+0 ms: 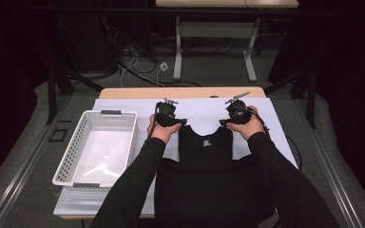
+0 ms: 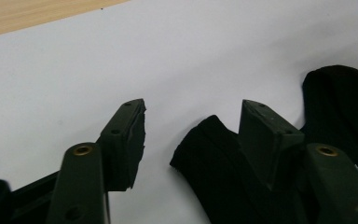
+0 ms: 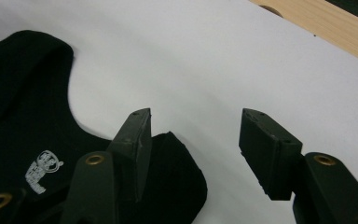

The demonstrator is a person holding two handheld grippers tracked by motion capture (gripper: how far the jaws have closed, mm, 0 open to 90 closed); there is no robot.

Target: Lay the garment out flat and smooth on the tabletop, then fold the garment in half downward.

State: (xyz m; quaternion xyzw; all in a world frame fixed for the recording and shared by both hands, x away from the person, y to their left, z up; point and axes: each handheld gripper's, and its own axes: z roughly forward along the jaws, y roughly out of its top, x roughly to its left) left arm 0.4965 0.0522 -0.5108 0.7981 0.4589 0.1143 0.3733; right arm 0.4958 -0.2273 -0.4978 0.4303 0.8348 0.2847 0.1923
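Plainly, the work in hand was taking up the black sleeveless top [image 1: 204, 156], which lay flat on the white sheet [image 1: 271, 137] covering the wooden table [image 1: 180, 92], its body running off the near edge toward the person and its two shoulder straps pointing to the far side. To do this step well, I judged that each strap should sit squarely between the pads before the jaws closed, so that both layers of cloth were caught and both sides lifted evenly. The left gripper [image 2: 192, 128] stood at the left strap [image 2: 205, 149] with its jaws about half apart; one jaw rested over the strap's tip and the other on bare sheet, and the pads did not yet press the cloth. The right gripper [image 3: 195, 135] mirrored it at the right strap [image 3: 177, 172], jaws likewise half apart, one over the strap end, nothing pinched. A small white printed label [image 3: 43, 171] marked the inside of the neckline between the straps. At the left of the table, well apart from the top, stood a white perforated plastic basket [image 1: 71, 147] with grey handles, and it held nothing that could be seen.
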